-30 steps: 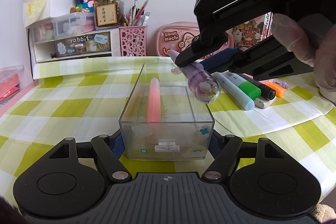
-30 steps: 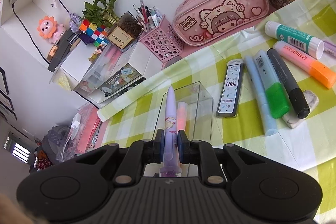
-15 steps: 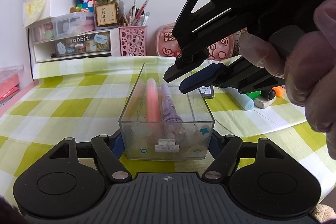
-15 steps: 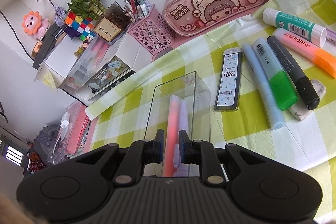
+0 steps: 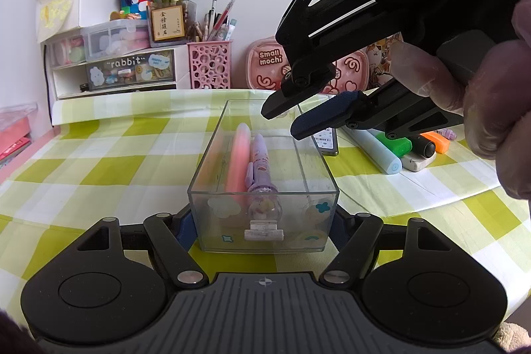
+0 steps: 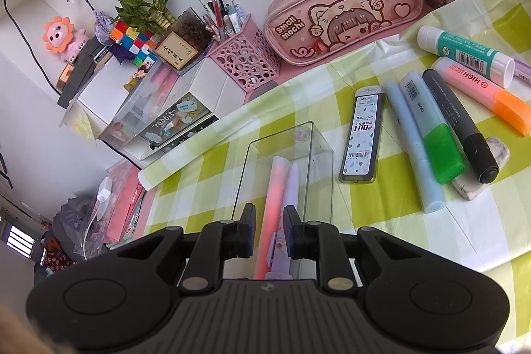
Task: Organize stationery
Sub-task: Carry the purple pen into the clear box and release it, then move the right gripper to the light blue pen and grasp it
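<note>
A clear plastic box (image 5: 298, 221) stands on the green checked cloth, and my left gripper (image 5: 262, 224) is shut on its near end, one finger on each side wall. Inside lie a pink pen (image 5: 237, 155) and a purple pen (image 5: 259, 161), side by side. My right gripper (image 5: 283, 121) hovers over the box's far right part with its jaws opening and nothing between them. In the right wrist view my right gripper (image 6: 269, 231) looks down on the box (image 6: 318, 161), and the pink pen (image 6: 273, 198) and purple pen (image 6: 292, 184) lie below its pads.
Right of the box lie a lead refill case (image 6: 363, 135), a pale blue pen (image 6: 411, 141), a green highlighter (image 6: 431, 135), a black marker (image 6: 461, 128), an orange highlighter (image 6: 481, 92), a glue stick (image 6: 464, 55) and an eraser (image 6: 478, 184). A pink pencil case (image 6: 345, 19), pen holder (image 6: 245, 62) and drawers (image 5: 116, 68) line the back.
The right gripper let go of the purple pen, which now lies in the box beside the pink one. Its jaws have spread wider. The left gripper and the box have stayed put.
</note>
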A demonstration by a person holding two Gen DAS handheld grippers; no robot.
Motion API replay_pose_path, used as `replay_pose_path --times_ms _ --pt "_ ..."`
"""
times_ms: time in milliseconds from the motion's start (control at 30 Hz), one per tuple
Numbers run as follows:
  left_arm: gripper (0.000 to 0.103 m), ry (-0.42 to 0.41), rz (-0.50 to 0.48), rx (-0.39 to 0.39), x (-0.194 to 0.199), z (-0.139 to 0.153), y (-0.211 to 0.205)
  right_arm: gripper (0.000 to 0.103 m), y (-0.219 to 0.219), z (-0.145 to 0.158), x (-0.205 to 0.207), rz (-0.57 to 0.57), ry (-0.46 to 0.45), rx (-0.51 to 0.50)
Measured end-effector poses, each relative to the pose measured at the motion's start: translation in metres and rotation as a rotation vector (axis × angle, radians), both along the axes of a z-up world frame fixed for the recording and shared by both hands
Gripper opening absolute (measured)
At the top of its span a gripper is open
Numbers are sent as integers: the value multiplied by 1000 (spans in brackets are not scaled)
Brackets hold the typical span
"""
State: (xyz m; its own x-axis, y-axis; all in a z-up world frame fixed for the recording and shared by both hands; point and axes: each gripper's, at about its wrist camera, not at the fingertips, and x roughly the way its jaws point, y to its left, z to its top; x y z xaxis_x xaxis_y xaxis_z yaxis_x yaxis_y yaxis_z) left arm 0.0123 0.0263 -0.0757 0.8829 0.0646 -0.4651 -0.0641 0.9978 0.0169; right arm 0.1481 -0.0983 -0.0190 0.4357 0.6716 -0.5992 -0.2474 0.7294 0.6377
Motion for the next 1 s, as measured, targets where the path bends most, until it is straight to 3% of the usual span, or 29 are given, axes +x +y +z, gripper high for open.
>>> replay_pose_path --times_ms 167,367,467,633,767,1000 --pt "73 0 0 0 0 0 0 59 -8 5 -1 -10 -19 3" --pt "73 0 1 0 0 0 0 74 -37 15 -6 -79 -79 10" --pt "73 0 0 0 0 0 0 74 -49 15 -9 -110 -150 -35" --pt "73 0 0 0 0 0 0 74 -54 4 -17 -95 -283 -200" --pt "73 0 0 0 0 0 0 64 -52 -6 -15 -55 -306 -252" --pt "73 0 0 0 0 0 0 59 -40 -20 -12 -27 -322 -337"
